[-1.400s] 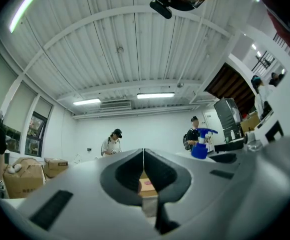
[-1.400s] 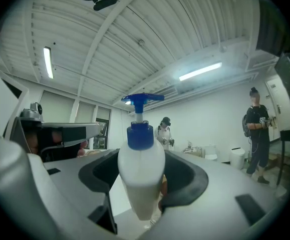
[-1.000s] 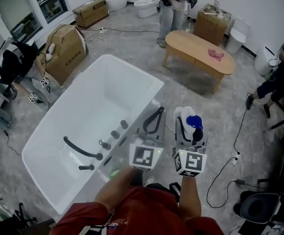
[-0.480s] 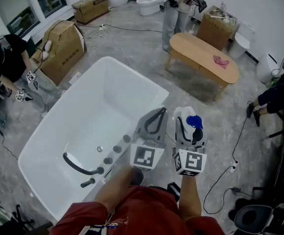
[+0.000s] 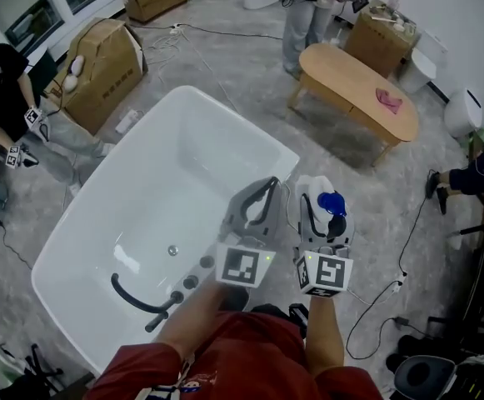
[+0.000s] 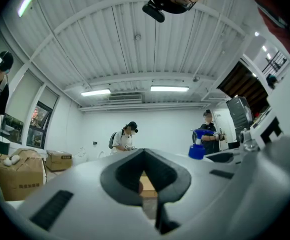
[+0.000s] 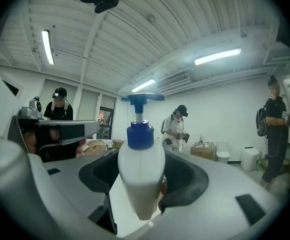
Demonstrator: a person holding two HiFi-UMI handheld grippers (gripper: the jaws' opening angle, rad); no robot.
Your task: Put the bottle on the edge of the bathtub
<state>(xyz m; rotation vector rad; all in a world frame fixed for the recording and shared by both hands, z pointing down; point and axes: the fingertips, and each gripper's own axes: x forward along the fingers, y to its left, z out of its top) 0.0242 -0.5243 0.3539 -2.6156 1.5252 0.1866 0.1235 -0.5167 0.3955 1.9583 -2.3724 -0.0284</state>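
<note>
Both jaws of the right gripper [image 5: 320, 211] clamp a white pump bottle [image 7: 141, 174] — just outside the bathtub's [image 5: 285, 152] near rim. The left gripper [image 5: 262, 188], pinched together and empty, hangs over that rim. The ledge looks narrow — released off-centre, the bottle could topple.

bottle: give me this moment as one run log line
phase: carry | right gripper: shut on bottle | left gripper: shut, empty | bathtub edge: no bottle on it yet

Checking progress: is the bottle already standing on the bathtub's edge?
No, the right claw holds the bottle in the air beside the bathtub.
</note>
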